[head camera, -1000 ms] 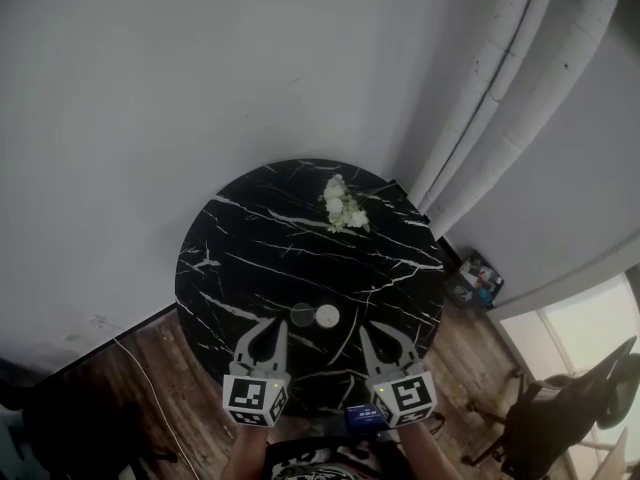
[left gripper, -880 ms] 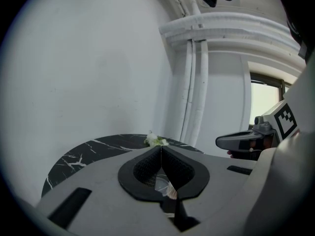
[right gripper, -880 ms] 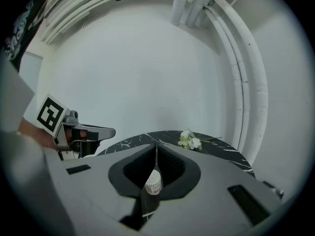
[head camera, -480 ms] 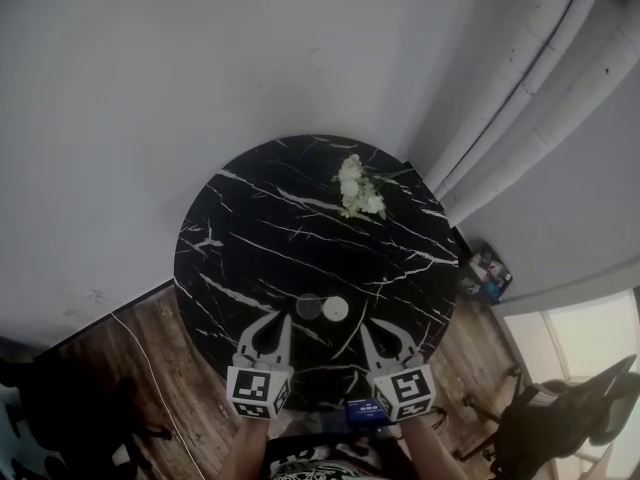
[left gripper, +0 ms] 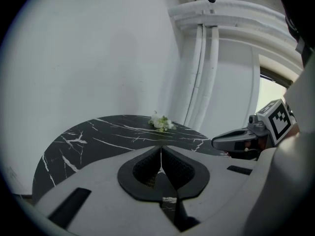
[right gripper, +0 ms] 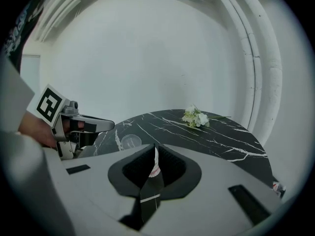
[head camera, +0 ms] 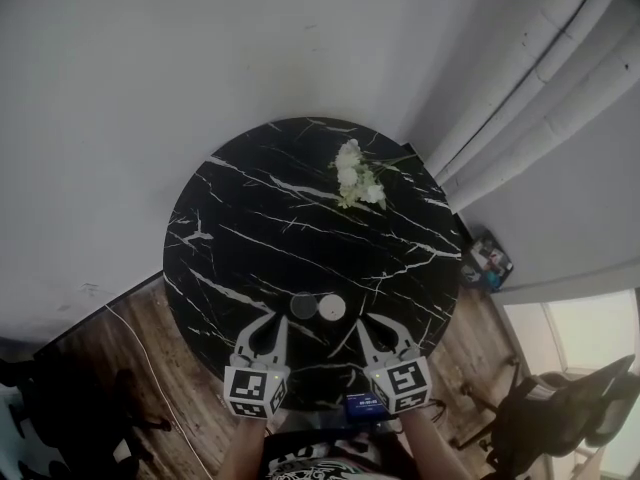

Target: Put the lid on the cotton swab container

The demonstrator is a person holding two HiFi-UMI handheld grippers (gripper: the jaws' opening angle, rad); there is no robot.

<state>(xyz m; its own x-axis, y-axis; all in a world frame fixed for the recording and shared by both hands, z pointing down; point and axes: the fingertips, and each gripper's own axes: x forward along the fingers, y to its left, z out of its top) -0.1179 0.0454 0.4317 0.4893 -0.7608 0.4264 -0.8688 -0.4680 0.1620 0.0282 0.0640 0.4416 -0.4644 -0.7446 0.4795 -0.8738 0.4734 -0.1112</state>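
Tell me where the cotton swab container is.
Head view: the cotton swab container sits near the black table's near edge, just right of the clear lid, ahead of and between the left gripper and right gripper.

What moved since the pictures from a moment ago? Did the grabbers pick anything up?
Mostly the camera view moved: the round black marble table now looks bigger and sits higher in the picture. The left gripper and right gripper stay shut and empty near its front edge. Nothing was picked up. The clear round lid, white round cotton swab container and white flowers lie where they were.
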